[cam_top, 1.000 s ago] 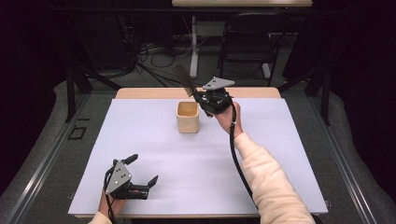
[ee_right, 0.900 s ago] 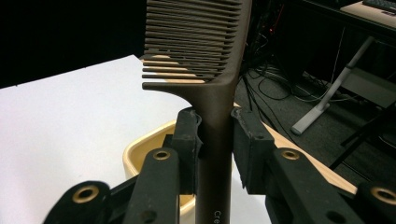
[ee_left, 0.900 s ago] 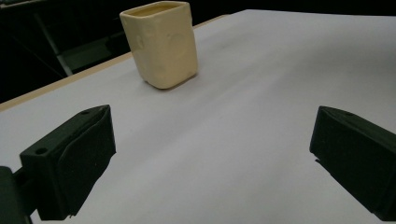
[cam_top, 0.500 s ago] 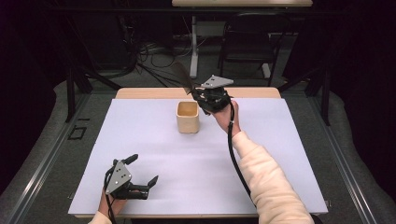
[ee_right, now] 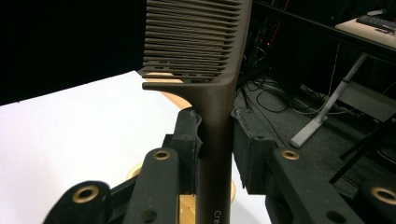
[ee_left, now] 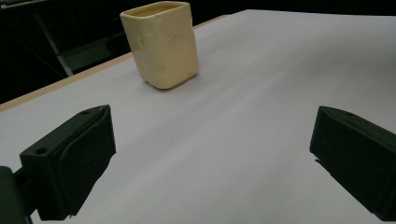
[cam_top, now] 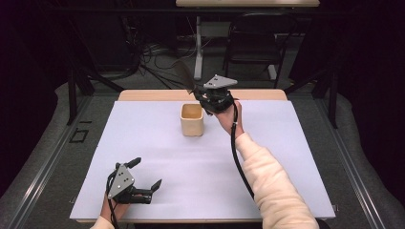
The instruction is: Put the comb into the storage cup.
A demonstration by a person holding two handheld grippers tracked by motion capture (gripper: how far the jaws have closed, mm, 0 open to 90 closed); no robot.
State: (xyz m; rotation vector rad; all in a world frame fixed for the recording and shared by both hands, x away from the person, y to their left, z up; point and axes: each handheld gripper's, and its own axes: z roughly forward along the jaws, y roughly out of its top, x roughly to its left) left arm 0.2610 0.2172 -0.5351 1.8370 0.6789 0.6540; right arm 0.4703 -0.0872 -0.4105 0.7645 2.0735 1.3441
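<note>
A dark room with cables, a chair and a desk leg on the floor is seen behind a wooden table (cam_top: 143, 95) covered by a white sheet. Toward the left, near the front edge, the left gripper (cam_top: 146, 183) is held low over the sheet with its jaws standing wide apart and nothing between them; in the left gripper view the two black pads (ee_left: 74, 158) are seen with bare sheet between them, and the cream, squarish cup (ee_left: 162, 44) stands upright well beyond them. In the high view the cup (cam_top: 192, 119) is placed near the middle of the far half of the sheet. Just right of and above it, the right gripper (cam_top: 197, 92) is raised, clamped on the handle of a dark brown plastic comb (cam_top: 184, 75), which looks blurred and thin there. Its teeth and the grip are made clear in the right gripper view, where the comb (ee_right: 205, 60) stands upright, its top and lower handle cut off by the frame, and a little of the cup's rim is glimpsed below the jaws.
</note>
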